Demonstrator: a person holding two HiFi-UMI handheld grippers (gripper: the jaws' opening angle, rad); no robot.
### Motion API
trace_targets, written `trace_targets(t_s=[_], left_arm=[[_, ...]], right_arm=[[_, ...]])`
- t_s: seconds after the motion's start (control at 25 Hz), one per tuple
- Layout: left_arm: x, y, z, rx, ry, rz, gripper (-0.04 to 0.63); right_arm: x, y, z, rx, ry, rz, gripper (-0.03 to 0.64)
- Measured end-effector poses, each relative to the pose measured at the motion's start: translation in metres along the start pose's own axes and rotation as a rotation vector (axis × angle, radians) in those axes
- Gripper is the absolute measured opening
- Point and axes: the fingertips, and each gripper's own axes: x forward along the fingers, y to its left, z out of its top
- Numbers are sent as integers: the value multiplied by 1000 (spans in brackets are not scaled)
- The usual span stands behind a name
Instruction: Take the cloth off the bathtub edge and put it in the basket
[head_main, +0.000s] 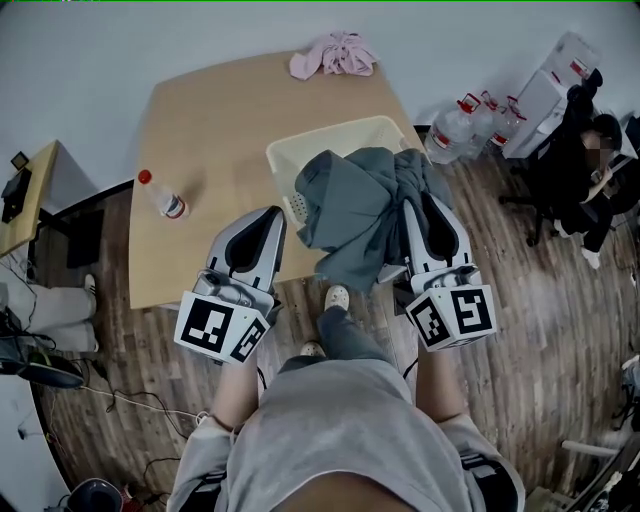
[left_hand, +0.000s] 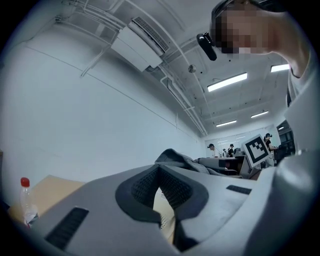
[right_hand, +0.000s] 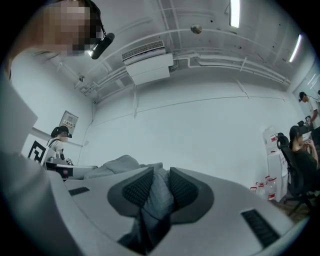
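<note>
A grey cloth (head_main: 350, 205) hangs bunched over the near side of a cream basket (head_main: 320, 138) on the wooden table (head_main: 210, 120). My right gripper (head_main: 412, 200) is shut on a fold of it. In the right gripper view the fabric (right_hand: 159, 192) is pinched between the two dark pads (right_hand: 137, 189) of the right gripper (right_hand: 161, 177). My left gripper (head_main: 277, 215) hovers just left of the cloth by the basket's near left corner. Its jaws are shut with nothing in them. In the left gripper view the left gripper (left_hand: 159, 172) points past the cloth (left_hand: 180, 160).
A pink cloth (head_main: 335, 55) lies at the table's far edge. A red-capped bottle (head_main: 160, 195) lies on the table's left side. Water jugs (head_main: 460, 125) and a seated person (head_main: 590, 170) are at the right. Cables (head_main: 90, 400) trail on the floor at the left.
</note>
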Motion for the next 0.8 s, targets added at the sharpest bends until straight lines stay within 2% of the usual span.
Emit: trace_targets(t_s=[0.36, 0.8], left_arm=[[36, 38, -4, -5, -2, 31, 0], [88, 85, -17, -21, 15, 88, 0]], right_arm=[[59, -21, -14, 22, 28, -1, 109], [140, -49, -53, 50, 118, 51, 107]])
